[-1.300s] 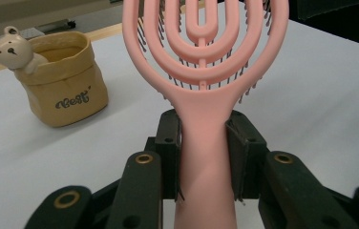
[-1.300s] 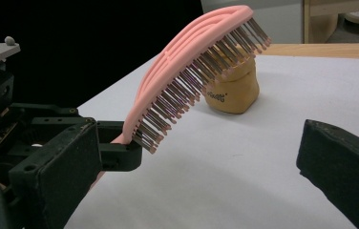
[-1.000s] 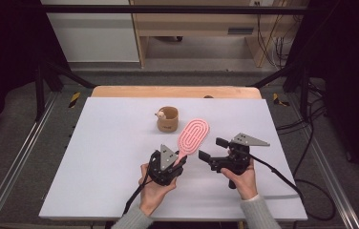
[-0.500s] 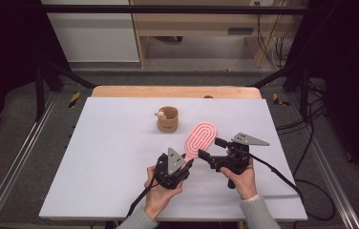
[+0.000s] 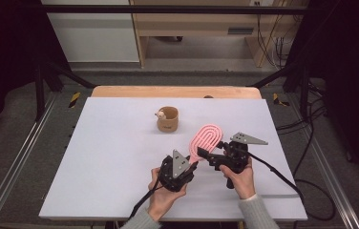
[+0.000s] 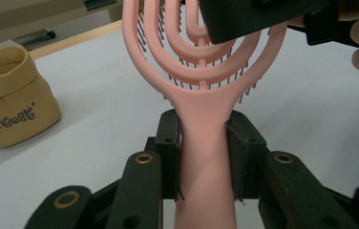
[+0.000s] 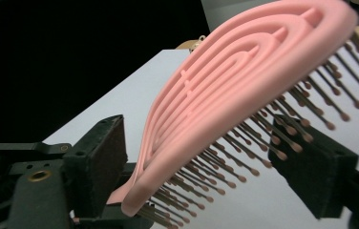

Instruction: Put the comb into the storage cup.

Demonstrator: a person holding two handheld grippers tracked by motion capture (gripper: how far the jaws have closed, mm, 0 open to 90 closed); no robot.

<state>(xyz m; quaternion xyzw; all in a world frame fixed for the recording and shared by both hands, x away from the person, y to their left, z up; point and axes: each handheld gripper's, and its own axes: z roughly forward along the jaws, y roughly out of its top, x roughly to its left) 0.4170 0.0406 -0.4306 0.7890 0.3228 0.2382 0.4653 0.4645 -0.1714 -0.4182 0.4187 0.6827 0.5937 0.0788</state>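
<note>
Brush (image 5: 205, 139), pink, held off table (image 5: 110, 157) near front edge, between both grippers. Left gripper (image 5: 193, 165): fingers (image 6: 168, 143) pinching brush handle, one each side, handle running straight up betw. them in left gripper view. Right gripper (image 5: 205, 153): fingers (image 7: 101, 157) spread either side of brush head, bristles toward one pad, curved back toward the other; gap visible on both sides, not clamped. Head tilted, bristles facing down-right in right gripper view. Tan cup (image 5: 167, 119) stands farther back on table, well apart from brush. Both hands at table's near edge.
</note>
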